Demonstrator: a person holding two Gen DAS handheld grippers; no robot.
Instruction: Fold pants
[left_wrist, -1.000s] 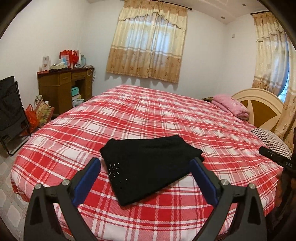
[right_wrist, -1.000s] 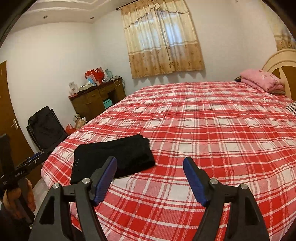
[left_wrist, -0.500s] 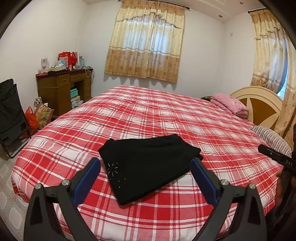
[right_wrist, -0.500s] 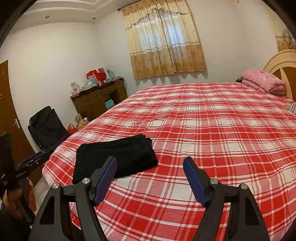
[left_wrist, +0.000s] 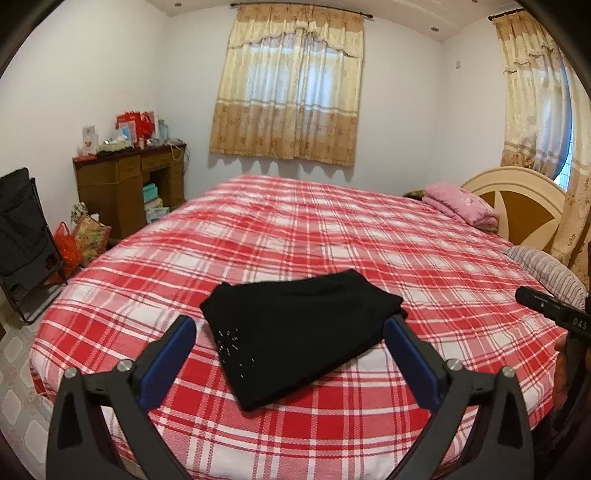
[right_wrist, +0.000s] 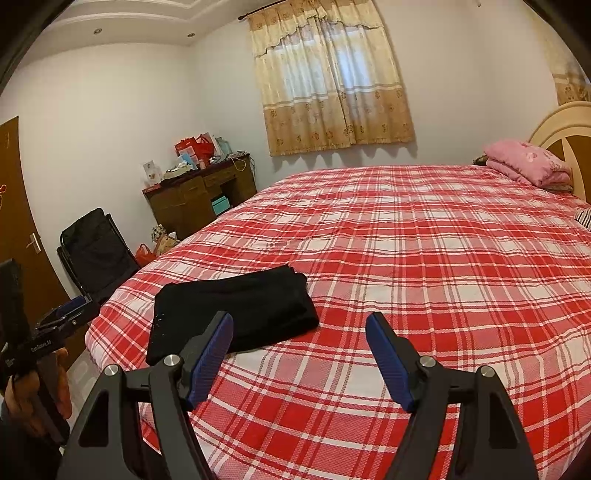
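The black pants (left_wrist: 295, 328) lie folded into a compact rectangle on the red plaid bed (left_wrist: 332, 236), near its front edge. Small shiny studs show on their near left part. My left gripper (left_wrist: 290, 328) is open and empty, held above and in front of the pants. In the right wrist view the pants (right_wrist: 236, 310) lie left of centre. My right gripper (right_wrist: 299, 325) is open and empty, to the right of the pants and apart from them. The other hand-held gripper shows at the frame edges (left_wrist: 550, 312) (right_wrist: 33, 343).
A pink folded blanket (left_wrist: 461, 203) and a striped pillow (left_wrist: 546, 269) lie by the headboard (left_wrist: 517, 192) at the right. A wooden desk (left_wrist: 125, 184) with clutter, bags (left_wrist: 79, 240) and a black folding chair (left_wrist: 22, 236) stand left of the bed.
Both grippers have drawn back and risen slightly from the bed. The folded pants have not moved. Both grippers stay open.
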